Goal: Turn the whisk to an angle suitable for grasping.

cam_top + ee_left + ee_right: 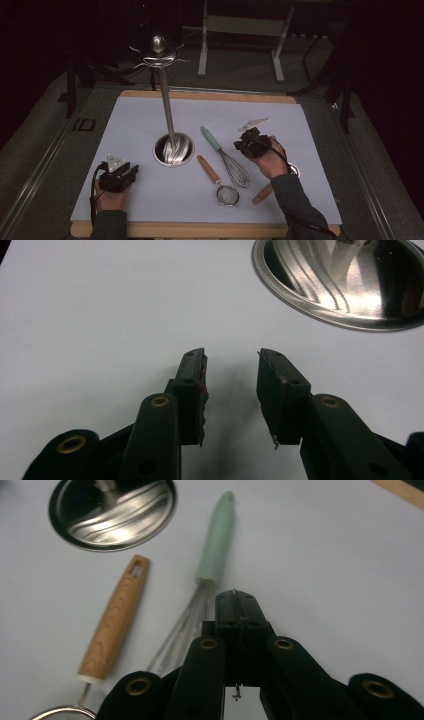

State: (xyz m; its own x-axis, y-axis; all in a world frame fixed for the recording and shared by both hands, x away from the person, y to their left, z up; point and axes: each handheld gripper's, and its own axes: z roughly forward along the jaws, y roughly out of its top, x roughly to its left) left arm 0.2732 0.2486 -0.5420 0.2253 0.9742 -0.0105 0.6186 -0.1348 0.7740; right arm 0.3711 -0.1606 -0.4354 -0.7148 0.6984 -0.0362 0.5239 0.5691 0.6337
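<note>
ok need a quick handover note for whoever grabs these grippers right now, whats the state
Left gripper: jaws open, nothing between them, resting on the white mat beside the steel stand base.
Right gripper: jaws shut, empty, just above the mat beside the whisk.
Things: whisk with green handle, strainer with wooden handle and another wooden-handled tool by the right forearm all lie flat on the mat.
Done: nothing hangs on the stand's hooks.
Left: probably pick up and hang each utensil, whisk nearest.

A dim room: grey carpeted floor [40, 130], a metal frame's legs [240, 45] (pale grey) behind the table.
</note>
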